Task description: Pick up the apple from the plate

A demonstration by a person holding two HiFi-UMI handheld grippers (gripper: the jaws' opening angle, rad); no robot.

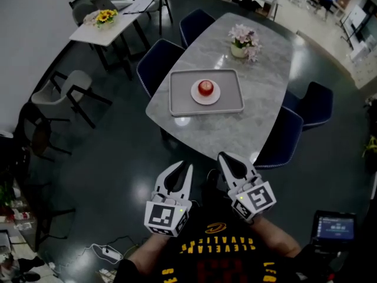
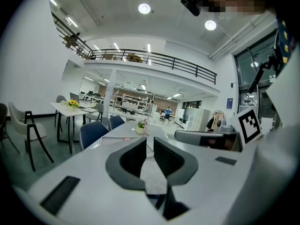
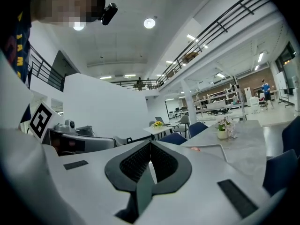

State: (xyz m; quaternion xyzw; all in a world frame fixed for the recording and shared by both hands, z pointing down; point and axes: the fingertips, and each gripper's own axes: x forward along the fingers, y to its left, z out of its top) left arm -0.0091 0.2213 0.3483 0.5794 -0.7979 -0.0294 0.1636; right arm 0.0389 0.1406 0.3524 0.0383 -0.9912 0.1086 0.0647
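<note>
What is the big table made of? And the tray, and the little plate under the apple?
The table looks like polished stone, maybe marble or a copy: it has cloudy grey veins and bright glints. The tray looks like matte grey plastic or coated metal, being plain and smooth with a rounded raised rim. The plate looks like glazed ceramic, pale pink and smooth, though plastic is possible.
</note>
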